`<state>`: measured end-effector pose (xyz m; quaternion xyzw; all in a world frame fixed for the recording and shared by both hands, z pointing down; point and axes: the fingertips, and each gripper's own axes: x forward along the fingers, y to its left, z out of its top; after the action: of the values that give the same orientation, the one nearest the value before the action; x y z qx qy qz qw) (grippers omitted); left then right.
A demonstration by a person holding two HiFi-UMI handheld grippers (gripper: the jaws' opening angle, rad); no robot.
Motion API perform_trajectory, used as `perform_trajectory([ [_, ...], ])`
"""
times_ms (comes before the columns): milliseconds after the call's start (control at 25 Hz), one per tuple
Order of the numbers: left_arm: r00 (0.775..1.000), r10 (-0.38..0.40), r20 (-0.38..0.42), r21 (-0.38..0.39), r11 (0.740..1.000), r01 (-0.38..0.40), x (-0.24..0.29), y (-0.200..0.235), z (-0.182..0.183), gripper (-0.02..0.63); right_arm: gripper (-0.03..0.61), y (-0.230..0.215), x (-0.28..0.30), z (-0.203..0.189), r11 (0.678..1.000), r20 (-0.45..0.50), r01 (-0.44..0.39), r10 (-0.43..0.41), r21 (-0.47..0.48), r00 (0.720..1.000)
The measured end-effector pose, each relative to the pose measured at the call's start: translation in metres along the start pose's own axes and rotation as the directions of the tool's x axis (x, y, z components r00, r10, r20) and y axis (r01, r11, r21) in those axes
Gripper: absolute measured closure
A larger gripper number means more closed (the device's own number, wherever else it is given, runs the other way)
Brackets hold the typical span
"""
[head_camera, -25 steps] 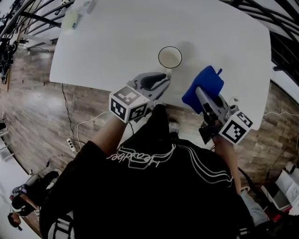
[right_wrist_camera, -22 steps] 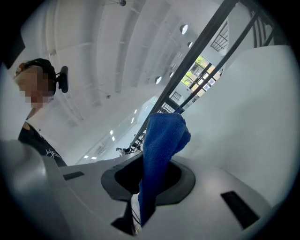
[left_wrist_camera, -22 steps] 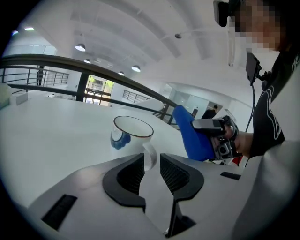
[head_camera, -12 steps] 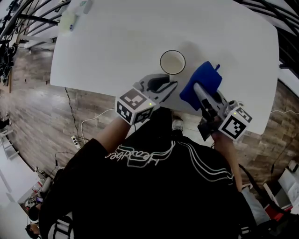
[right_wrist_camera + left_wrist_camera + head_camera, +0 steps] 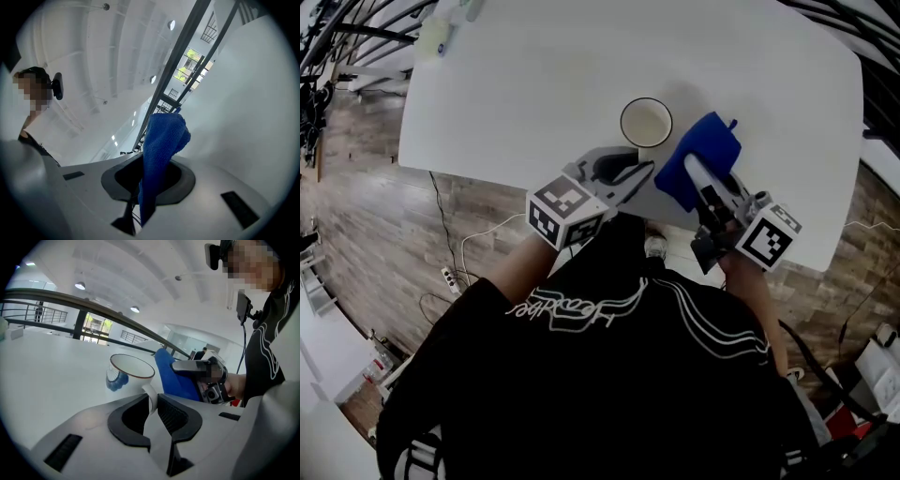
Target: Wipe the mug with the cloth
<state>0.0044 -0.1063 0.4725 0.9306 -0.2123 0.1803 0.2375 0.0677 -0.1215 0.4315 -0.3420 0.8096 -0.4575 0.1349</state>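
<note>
Counter: a wide white counter [image 5: 534,84] over a wooden plank floor [image 5: 366,216]; the person stands at its near edge.

Mug: a white, dark-rimmed ceramic mug [image 5: 645,122] with a blue pattern on its side stands upright and empty on the counter, close to the near edge and somewhat towards the right end. Its handle [image 5: 151,397] points back at the near edge.

Left tongs: the grey left tongs [image 5: 153,401] reach in over the near edge, tilted a little downward. Their dark ribbed pads have just been closing, with the mug's handle between them, and are now clenched on it.

Right tongs: the grey right tongs [image 5: 150,180] are held about level and are clenched on a blue terry cloth [image 5: 161,140]. One end of the cloth is pinched deep between the pads and the rest bunches out ahead of the tips.

Cloth: in the head view it is just to the right of the mug, near the rim. I cannot tell whether it touches the mug.

Marker cubes: the left cube [image 5: 565,213] and the right cube [image 5: 766,237] both hang off the near edge, over the floor.

Far left corner: a small pale object [image 5: 436,37], too blurred to name.

Floor: a white power strip [image 5: 450,278] with trailing cables lies below the near edge.

Person: wears a black top with white lines [image 5: 609,375].
</note>
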Motion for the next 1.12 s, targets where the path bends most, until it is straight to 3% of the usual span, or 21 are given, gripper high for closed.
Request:
perform_trajectory([
  [600, 1.0, -0.015, -0.014, -0.001, 1.0, 0.015, -0.002, 0.002, 0.0, 0.551, 0.525, -0.005, 0.021, 0.005, 0.998, 0.069, 0.01, -0.014, 0.057, 0.998],
  [1120, 0.999, -0.039, -0.014, -0.02, 0.999, 0.039, 0.0, 0.004, -0.001, 0.552, 0.525, -0.033, 0.036, -0.005, 0.995, -0.009, 0.097, -0.097, 0.013, 0.995],
])
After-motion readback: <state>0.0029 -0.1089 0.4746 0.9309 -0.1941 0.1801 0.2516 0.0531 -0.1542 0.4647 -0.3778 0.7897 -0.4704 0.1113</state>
